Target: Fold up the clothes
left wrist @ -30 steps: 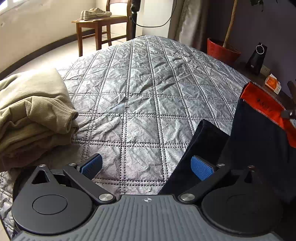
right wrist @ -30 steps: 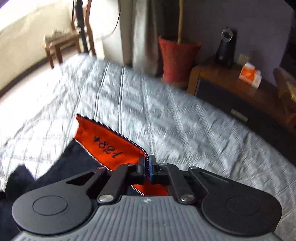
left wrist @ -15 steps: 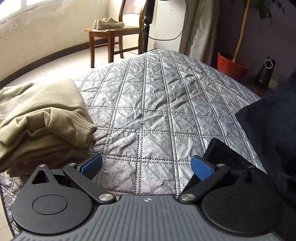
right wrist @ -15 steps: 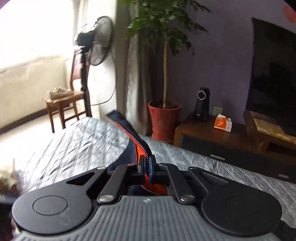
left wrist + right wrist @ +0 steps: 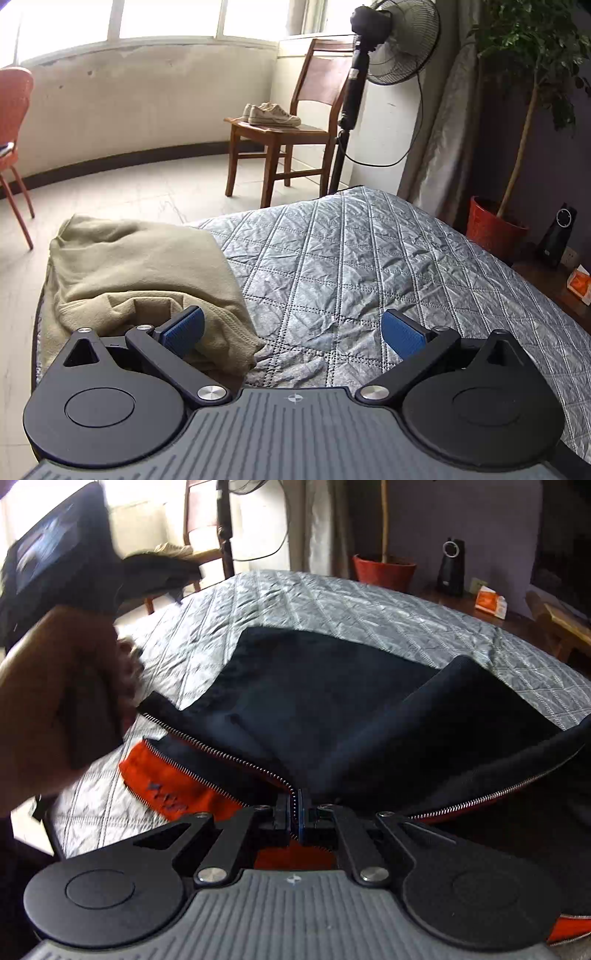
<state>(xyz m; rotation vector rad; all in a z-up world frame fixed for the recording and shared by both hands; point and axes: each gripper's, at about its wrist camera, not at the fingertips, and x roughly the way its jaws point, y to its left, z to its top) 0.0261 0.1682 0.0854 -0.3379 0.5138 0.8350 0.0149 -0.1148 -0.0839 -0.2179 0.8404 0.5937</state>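
two tools work over a bed (image 5: 369,258) under a grey quilted cover, with a wooden chair (image 5: 295,122) carrying sneakers (image 5: 271,114) and a standing fan (image 5: 391,44) beyond. dark lettering on the orange lining is too blurred to read. right tool (image 5: 297,812) is clamped on the navy jacket's (image 5: 332,701) zipper edge; left tool (image 5: 291,330) gapes wide beside the folded khaki garment (image 5: 140,266).

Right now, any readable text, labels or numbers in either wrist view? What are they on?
Nothing reads cleanly.
Dark print on the jacket's orange lining: motion-blurred, unreadable.
Orange-and-white box on the wooden cabinet: any print is too small to read.
Crosshair mark on the left gripper body: a symbol, not text.
The right gripper body bears one too.
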